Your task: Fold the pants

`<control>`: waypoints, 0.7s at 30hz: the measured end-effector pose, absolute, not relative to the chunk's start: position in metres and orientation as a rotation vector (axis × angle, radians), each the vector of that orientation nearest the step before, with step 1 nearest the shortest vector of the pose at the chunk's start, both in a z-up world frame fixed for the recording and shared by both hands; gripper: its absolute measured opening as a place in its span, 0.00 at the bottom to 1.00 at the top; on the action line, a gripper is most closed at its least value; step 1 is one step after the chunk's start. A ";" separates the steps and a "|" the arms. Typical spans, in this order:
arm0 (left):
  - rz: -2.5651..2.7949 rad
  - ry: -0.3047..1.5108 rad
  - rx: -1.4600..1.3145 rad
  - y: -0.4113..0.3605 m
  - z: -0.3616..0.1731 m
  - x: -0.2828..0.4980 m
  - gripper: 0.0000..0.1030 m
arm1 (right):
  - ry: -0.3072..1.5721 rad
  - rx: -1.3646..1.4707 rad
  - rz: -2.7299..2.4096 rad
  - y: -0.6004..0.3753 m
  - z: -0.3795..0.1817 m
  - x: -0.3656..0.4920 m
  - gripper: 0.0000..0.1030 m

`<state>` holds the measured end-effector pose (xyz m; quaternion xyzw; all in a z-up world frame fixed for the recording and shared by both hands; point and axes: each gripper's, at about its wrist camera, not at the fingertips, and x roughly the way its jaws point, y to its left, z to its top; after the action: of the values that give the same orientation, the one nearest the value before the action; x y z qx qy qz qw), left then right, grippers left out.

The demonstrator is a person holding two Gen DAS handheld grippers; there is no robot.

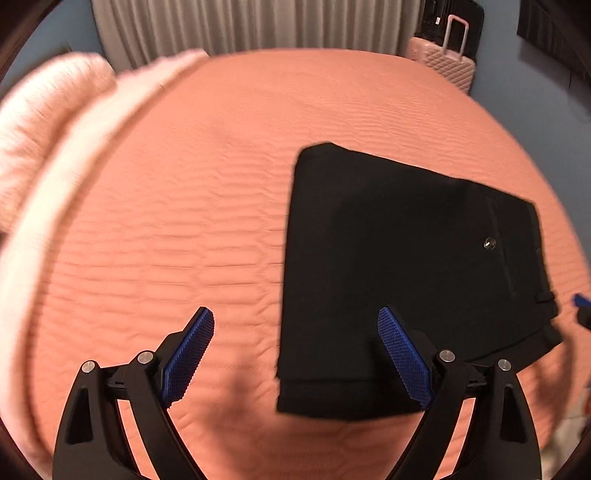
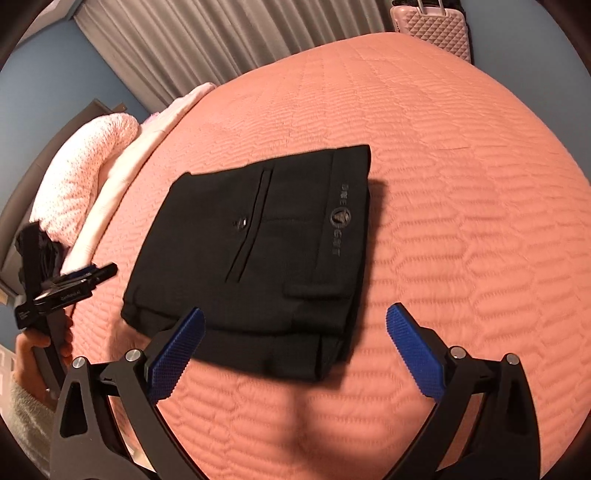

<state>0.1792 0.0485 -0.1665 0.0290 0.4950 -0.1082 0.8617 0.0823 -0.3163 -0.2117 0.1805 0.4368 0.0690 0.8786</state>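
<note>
Black pants [image 1: 406, 273] lie folded into a thick rectangle on the salmon quilted bed [image 1: 203, 221]; a back pocket with a button faces up. In the right wrist view the pants [image 2: 258, 251] show a waistband logo. My left gripper [image 1: 295, 321] hovers open above the near left edge of the bundle, with nothing between its blue pads [image 1: 188, 354]. My right gripper [image 2: 295, 317] stands wide open above the near right corner of the pants, holding nothing. The left gripper [image 2: 83, 275] also shows in the right wrist view, at the left, held by a hand [image 2: 40, 345].
Pink fluffy pillows [image 1: 48, 122] and a pale folded blanket [image 2: 122, 177] lie along the bed's left side. A pink quilted suitcase [image 1: 443, 59] stands beyond the far right corner, before grey curtains [image 1: 258, 26] and a blue wall.
</note>
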 end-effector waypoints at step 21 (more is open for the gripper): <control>-0.480 1.157 -0.200 0.043 -0.221 0.223 0.89 | 0.913 0.660 0.287 -0.332 -0.265 0.119 0.96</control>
<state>0.2230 0.0428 -0.2214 -0.0933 0.5406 -0.2243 0.8054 0.1191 -0.3321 -0.2647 0.3119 0.4311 0.1355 0.8358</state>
